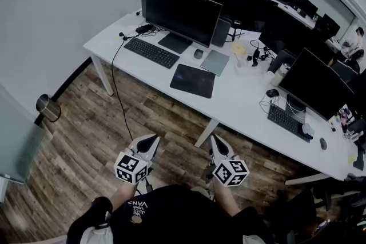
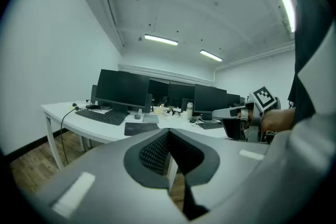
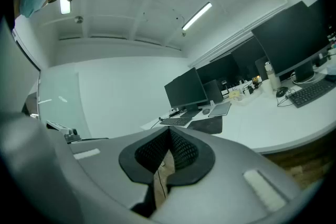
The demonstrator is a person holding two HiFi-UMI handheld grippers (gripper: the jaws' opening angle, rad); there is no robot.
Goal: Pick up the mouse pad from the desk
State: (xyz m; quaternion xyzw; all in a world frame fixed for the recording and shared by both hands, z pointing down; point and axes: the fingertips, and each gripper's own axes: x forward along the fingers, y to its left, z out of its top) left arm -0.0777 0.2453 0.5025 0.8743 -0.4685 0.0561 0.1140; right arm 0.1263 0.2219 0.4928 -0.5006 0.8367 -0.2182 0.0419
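Observation:
The mouse pad is a dark rectangle lying flat near the front edge of the white desk, in front of a monitor. It also shows in the left gripper view as the mouse pad and in the right gripper view as the mouse pad. Both grippers hang over the wooden floor, well short of the desk. My left gripper is shut and holds nothing. My right gripper is shut and holds nothing as well. In their own views the left gripper and right gripper show pads pressed together.
Behind the pad stand a monitor, a keyboard, a mouse and a grey tablet. A cable hangs off the desk's front. A metal bin stands on the floor at left. Desk legs are ahead.

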